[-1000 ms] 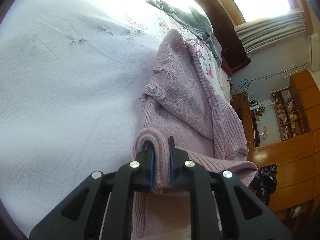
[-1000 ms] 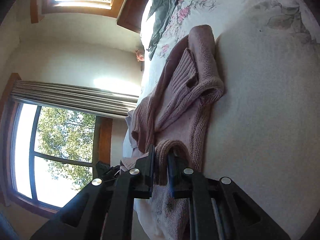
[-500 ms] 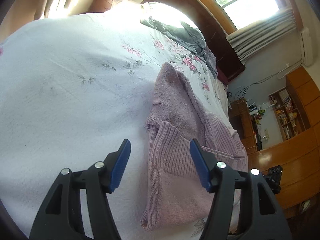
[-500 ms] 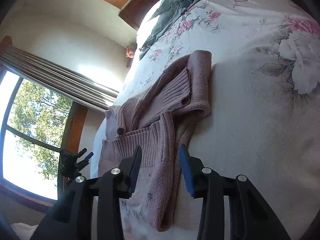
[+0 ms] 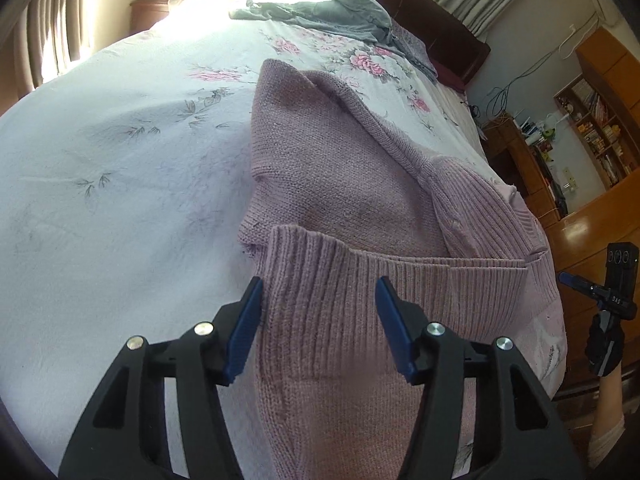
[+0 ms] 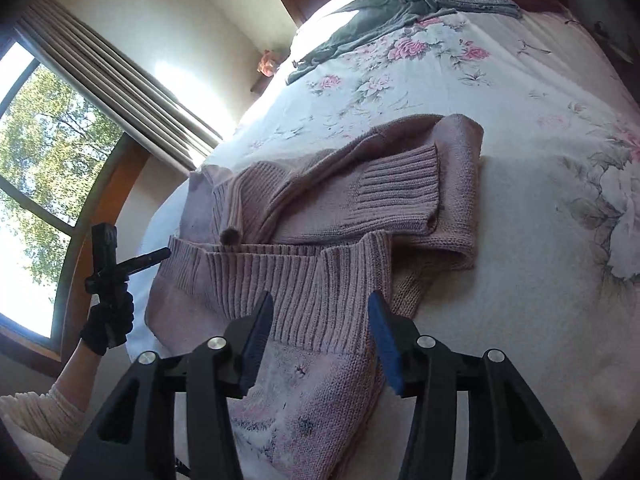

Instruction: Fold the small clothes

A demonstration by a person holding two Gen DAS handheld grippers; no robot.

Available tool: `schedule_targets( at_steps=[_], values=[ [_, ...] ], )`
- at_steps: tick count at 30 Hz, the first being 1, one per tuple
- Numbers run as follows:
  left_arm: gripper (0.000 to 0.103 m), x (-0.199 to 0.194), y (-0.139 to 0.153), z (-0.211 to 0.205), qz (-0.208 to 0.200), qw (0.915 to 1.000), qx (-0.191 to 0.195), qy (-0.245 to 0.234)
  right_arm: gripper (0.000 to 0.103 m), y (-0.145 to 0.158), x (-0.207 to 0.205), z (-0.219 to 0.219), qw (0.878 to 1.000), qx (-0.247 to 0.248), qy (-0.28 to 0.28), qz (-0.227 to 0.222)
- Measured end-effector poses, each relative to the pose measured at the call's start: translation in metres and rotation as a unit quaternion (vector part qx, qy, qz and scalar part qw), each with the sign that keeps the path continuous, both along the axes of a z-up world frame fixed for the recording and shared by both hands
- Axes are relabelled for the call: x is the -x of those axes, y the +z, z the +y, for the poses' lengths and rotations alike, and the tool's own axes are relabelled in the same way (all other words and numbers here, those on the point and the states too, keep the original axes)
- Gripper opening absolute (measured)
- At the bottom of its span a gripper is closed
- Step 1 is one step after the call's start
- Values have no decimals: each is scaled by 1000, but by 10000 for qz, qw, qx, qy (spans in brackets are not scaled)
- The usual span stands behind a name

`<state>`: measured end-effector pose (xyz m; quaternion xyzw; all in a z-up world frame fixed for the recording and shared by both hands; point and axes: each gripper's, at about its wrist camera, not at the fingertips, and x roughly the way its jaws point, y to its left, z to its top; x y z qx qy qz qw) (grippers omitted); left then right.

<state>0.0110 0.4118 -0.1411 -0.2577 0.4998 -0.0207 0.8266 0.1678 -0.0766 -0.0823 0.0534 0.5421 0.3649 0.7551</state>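
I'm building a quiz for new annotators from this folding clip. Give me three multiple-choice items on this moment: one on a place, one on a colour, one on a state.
1. Where does the grey garment lie?
A. at the far end of the bed, near the headboard
B. under the sweater
C. on the floor

2. What colour is the knitted sweater?
A. navy
B. dusty pink-mauve
C. yellow

3. How do the left claw and right claw stand?
A. both shut on the hem
B. one open, one shut
C. both open, holding nothing

Answers: 1 A, it lies at the far end of the floral bedspread, apart from the sweater. 2 B, both views show pink-mauve knit. 3 C, each view shows a wide gap between the blue pads with the ribbed hem lying flat beyond.
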Motion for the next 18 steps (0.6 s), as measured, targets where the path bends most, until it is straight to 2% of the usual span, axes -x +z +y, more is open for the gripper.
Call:
schedule_targets(
  at_steps=[1,3,8,9,10,11,13,14,16,17,18],
  values=[
    [30,0,0,-4,0,9999,-88,-47,54,0,-1,3,10000,52,32,-41],
    [11,1,2,-10,-95,9998,-55,-138,59,-2,-4,12,9994,276,113,-182],
    [11,6,12,-20,-349,9991,22,-255,62,-23,-16,33,9941,1022,132,-344],
    [13,4,10,-21,-304,9992,-10,-266,62,-28,-19,35,9936,1083,127,-292],
    [20,2,6,-21,-219,9994,-55,-259,61,-33,-20,36,9935,1107,122,-240],
    [23,0,2,-21,-121,9996,-118,-239,58,-36,-20,36,9938,1084,143,-204],
    [25,-3,-5,-23,-24,9997,-153,-203,36,-39,-16,37,9943,1012,246,-206],
    [26,-3,-6,-24,-18,9997,-134,-180,31,-38,-13,37,9942,1002,296,-257],
    [23,-3,-5,-25,-27,9998,-127,-162,11,-32,-5,36,9949,839,430,-352],
    [22,-2,-3,-27,-40,9997,-158,-167,11,-27,-1,34,9959,688,460,-376],
    [11,-1,0,-27,-97,9997,-145,-179,10,-20,4,31,9968,476,510,-390]
  ],
)
